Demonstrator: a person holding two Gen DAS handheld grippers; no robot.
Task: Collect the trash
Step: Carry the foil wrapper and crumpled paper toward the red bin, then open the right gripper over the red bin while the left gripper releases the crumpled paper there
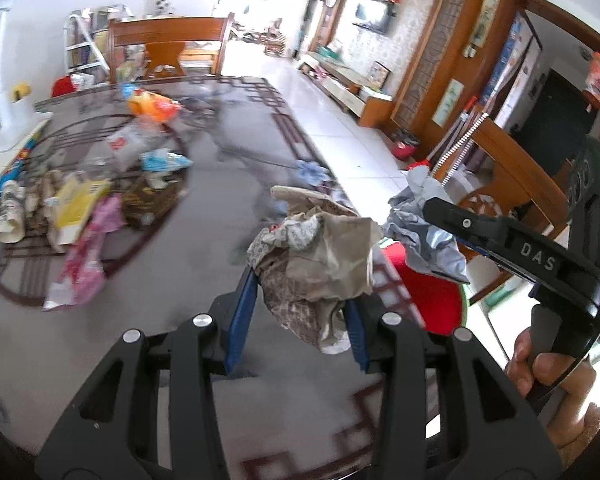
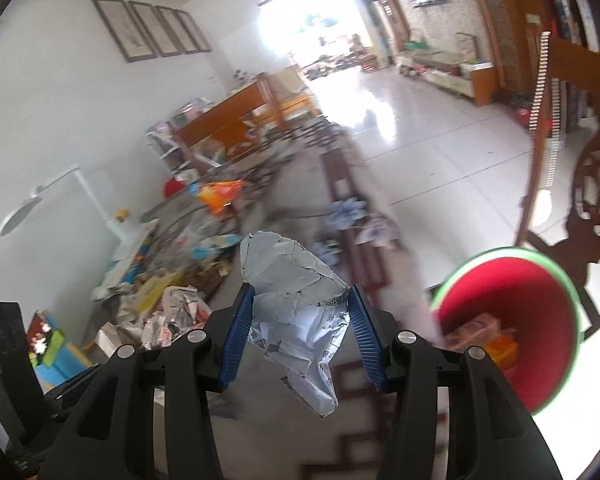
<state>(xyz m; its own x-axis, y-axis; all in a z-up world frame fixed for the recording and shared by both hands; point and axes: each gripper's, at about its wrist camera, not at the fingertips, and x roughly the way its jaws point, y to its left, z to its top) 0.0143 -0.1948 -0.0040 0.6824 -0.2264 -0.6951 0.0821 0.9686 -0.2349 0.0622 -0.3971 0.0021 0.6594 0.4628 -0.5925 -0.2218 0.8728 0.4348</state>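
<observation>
Crumpled brown paper [image 1: 316,256] is clamped in my left hand-held gripper [image 1: 300,312] and grey foil wrapper [image 2: 296,304] in my right hand-held gripper [image 2: 300,328], both held clear above the bench [image 1: 204,184] edge, apparently for dropping into the red bin [image 2: 540,320] just beside.

We saw bright daylight pouring from doorway [image 1: 260,8] at far end of room, blown out to pure white in both views. Glare lay on floor tiles [image 2: 380,120] in right wrist view, washing out detail. Walls looked evenly lit, shadows soft and weak. Motion blur smeared table [image 1: 204,184] pattern and trash pile [image 1: 80,200]; right view blurred more, most at far table edge. Near paper wads [image 2: 292,300] stayed fairly sharp. Fisheye bent straight lines strongly toward edges; black vignette filled corners.
</observation>
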